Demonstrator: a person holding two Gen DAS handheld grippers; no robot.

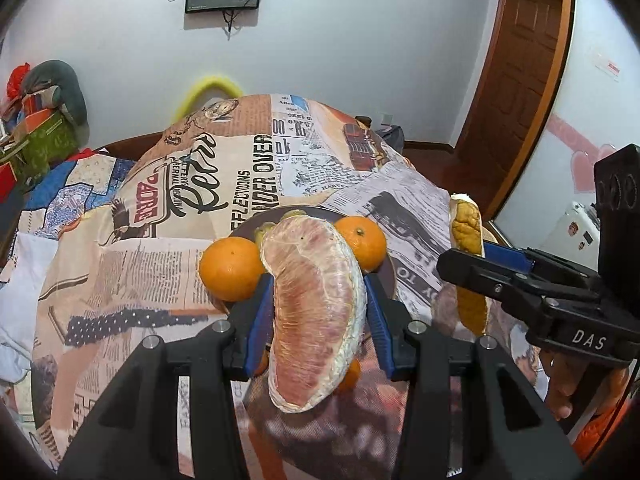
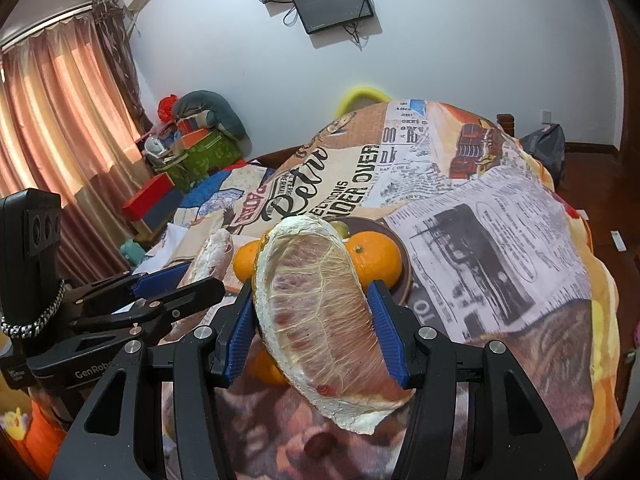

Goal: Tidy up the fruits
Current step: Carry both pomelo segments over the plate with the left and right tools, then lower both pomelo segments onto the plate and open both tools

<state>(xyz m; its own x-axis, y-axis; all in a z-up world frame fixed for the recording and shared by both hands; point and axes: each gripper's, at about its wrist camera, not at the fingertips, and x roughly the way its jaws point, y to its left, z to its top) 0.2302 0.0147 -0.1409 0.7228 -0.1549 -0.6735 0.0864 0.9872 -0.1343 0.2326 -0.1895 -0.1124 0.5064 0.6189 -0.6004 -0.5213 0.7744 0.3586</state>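
Currently a pomelo segment (image 1: 316, 316) is pinched in the left gripper (image 1: 316, 320), another pomelo segment (image 2: 320, 320) in the right gripper (image 2: 316, 328); soft flesh could be crushed or slipped from the jaws above the plate (image 1: 390, 280) of oranges (image 1: 230, 268).

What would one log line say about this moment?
left hand-held gripper: shut on peeled pomelo segment | right hand-held gripper: shut on pomelo segment with rind | plate: oranges
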